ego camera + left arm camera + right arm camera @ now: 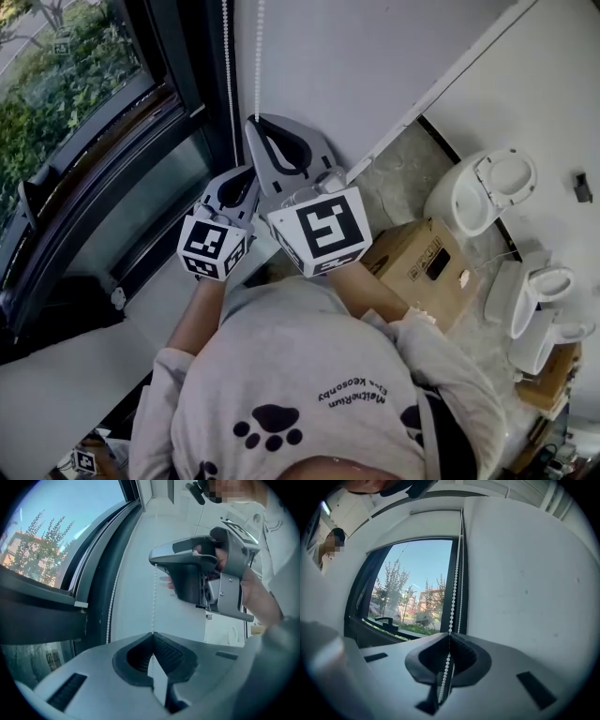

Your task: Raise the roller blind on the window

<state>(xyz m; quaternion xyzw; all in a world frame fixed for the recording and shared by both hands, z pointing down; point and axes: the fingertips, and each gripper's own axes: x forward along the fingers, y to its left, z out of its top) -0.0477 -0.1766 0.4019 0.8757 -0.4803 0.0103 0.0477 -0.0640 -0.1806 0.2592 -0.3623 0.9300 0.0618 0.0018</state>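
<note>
Beside the dark window frame [178,56], at 12 o'clock in the head view, the white bead chain [258,56] hangs in two strands against the white wall [375,56]. Both claws grip the same strand. The right claw [258,124] is the higher one. Its jaws are together on the chain [454,588], which runs up from the right claw [450,635] past the window edge, with the second strand just beside it at 3 o'clock. The left claw [247,172] sits just below, at 7 o'clock from the right one. In the left gripper view its jaws are pressed together on the chain [153,602], which drops straight from the right claw [153,563] at 12 o'clock into the left claw [153,633]. The other strand hangs free along the frame at 9 o'clock.

Marker cubes [323,230] ride behind both claws. Trees [393,588] and sky show through the glass. On the floor at 3 o'clock in the head view stand a cardboard box [422,267] and, near it, a white toilet bowl [478,192].
</note>
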